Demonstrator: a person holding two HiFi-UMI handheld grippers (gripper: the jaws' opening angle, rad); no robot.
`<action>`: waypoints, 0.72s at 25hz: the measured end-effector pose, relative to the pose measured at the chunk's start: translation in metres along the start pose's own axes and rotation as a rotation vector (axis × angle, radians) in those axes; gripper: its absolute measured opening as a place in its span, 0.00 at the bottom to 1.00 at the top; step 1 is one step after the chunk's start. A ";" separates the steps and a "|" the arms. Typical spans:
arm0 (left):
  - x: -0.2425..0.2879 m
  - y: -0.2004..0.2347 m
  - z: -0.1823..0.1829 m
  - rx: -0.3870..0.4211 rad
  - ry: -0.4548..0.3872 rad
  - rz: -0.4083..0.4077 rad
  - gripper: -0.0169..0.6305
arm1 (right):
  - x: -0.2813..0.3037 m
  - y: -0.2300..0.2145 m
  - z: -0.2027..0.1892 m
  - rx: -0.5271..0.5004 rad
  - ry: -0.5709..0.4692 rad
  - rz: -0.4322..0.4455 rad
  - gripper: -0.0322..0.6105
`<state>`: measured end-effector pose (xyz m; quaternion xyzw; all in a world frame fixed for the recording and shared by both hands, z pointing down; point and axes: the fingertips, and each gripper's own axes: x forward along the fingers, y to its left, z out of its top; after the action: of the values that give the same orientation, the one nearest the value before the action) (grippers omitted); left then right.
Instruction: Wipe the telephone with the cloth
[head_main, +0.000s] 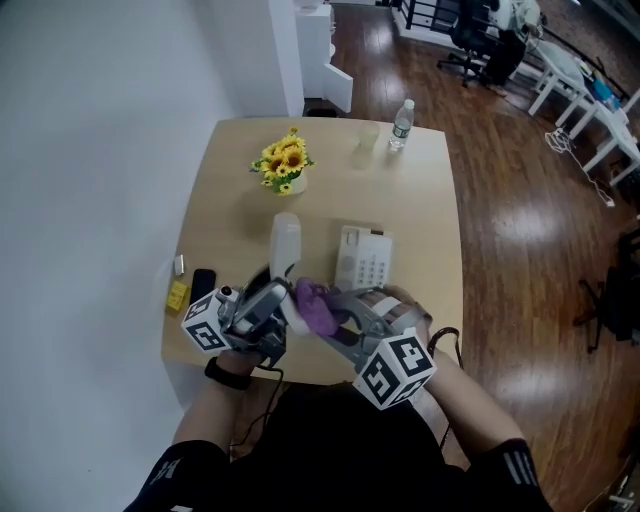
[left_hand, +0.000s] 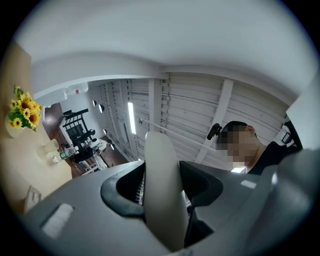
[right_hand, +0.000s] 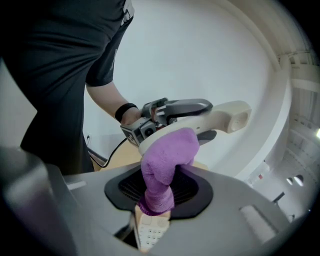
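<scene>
Right hand-held gripper (right_hand: 156, 202) pinching purple cloth (right_hand: 167, 155), cloth pressed on white telephone handset (head_main: 285, 238). Left hand-held gripper (left_hand: 164, 195) clamped on handset above near table (head_main: 230, 210) edge. Telephone base (head_main: 363, 258) just beyond, right.

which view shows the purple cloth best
The right gripper view: the purple cloth fills its centre, clamped in the right gripper and pressed against the handset. The head view shows only a small purple patch; the left gripper view shows none of it.
</scene>
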<state>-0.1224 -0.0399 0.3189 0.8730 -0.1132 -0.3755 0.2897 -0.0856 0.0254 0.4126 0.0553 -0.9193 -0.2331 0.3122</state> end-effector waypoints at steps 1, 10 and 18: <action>0.000 0.001 0.000 0.001 0.002 0.002 0.35 | 0.000 0.004 -0.002 0.001 0.001 0.010 0.25; 0.003 0.017 -0.013 -0.034 0.011 0.037 0.35 | -0.002 0.034 -0.025 0.033 0.029 0.079 0.25; 0.009 0.072 -0.037 -0.041 0.072 0.185 0.35 | -0.023 0.051 -0.067 0.203 0.034 0.087 0.25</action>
<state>-0.0884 -0.0867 0.3765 0.8655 -0.1752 -0.3179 0.3451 -0.0250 0.0493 0.4702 0.0508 -0.9343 -0.1241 0.3302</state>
